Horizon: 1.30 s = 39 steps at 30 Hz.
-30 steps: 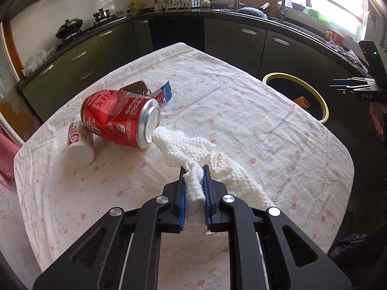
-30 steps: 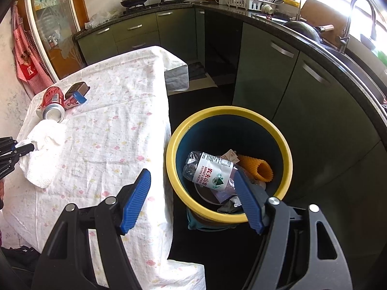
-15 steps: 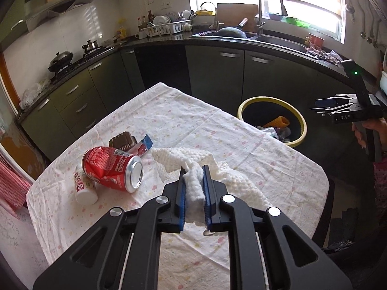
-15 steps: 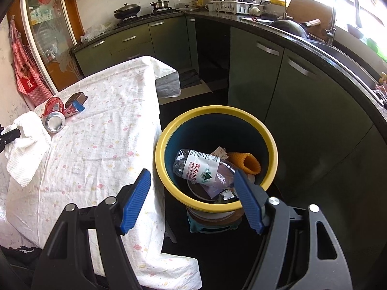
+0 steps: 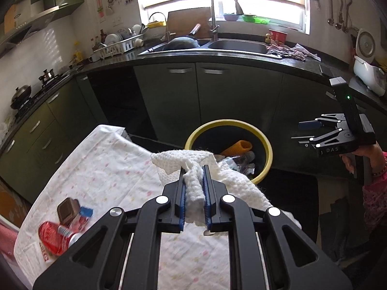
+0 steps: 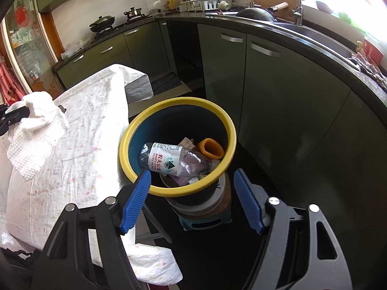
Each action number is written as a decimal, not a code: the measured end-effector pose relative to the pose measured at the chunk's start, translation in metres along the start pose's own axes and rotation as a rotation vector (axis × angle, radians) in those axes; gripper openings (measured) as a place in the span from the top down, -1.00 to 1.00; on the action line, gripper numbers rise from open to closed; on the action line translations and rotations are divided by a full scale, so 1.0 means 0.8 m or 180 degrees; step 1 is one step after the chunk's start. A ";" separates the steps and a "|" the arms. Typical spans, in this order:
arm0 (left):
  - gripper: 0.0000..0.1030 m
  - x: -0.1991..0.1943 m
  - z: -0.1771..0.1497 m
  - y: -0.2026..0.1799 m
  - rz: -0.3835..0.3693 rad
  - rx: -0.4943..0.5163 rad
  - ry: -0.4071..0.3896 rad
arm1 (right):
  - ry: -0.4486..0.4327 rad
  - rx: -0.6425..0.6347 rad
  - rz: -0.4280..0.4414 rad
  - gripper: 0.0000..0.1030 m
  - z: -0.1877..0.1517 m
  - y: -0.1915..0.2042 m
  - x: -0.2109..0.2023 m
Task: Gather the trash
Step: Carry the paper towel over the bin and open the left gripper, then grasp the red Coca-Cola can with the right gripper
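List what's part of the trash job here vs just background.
Job: white paper towel clamped in left hand-held gripper; yellow-rimmed bin; red can; wrapper; open right hand-held gripper.
Background: dish rack; faucet; wok.

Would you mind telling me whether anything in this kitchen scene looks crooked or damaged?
Yes. The yellow-rimmed bin sits tilted on a stack of stools rather than on the floor. On the table, the red soda can lies crushed on its side.

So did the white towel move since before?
Yes. The white towel, pinched in the left gripper, rose off the table and moved toward the yellow-rimmed bin.
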<state>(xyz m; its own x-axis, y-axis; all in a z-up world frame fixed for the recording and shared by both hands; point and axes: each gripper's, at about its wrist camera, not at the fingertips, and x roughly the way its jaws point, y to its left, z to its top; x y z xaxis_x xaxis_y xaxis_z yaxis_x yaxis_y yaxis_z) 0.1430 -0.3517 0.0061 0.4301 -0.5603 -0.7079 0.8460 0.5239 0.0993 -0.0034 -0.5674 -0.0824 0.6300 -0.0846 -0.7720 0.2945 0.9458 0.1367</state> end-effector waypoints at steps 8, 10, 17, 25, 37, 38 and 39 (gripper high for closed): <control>0.76 0.106 0.077 -0.047 -0.0221 0.0228 0.0075 | 0.0043 0.0193 -0.0057 -0.31 -0.012 -0.037 0.006; 0.75 0.136 0.090 -0.056 -0.0259 0.0226 0.0128 | 0.0066 0.0230 -0.0063 -0.31 -0.014 -0.044 0.010; -0.42 0.190 0.096 -0.067 -0.0122 0.0126 0.0083 | 0.0095 0.0274 -0.0066 -0.35 -0.018 -0.052 0.013; -0.62 0.093 0.033 -0.021 0.0064 -0.0066 -0.0228 | 0.0172 0.0230 -0.0046 -0.36 -0.014 -0.044 0.026; -0.78 -0.079 -0.123 0.099 0.0876 -0.0873 -0.0452 | 0.0343 -0.0425 0.0224 -0.37 0.027 0.075 0.061; -0.78 -0.090 -0.136 0.111 0.1004 -0.0908 -0.0431 | 0.0354 -0.0528 0.0265 -0.37 0.034 0.095 0.065; -0.79 -0.100 -0.150 0.123 0.1118 -0.0959 -0.0422 | 0.0361 -0.0627 0.0302 -0.37 0.040 0.114 0.068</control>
<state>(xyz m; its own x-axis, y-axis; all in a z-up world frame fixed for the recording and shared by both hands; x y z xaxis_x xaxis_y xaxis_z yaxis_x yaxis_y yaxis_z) 0.1543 -0.1783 -0.0114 0.7265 -0.3829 -0.5706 0.5218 0.8477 0.0956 0.0809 -0.4961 -0.0924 0.5601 0.0327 -0.8278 0.0852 0.9917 0.0968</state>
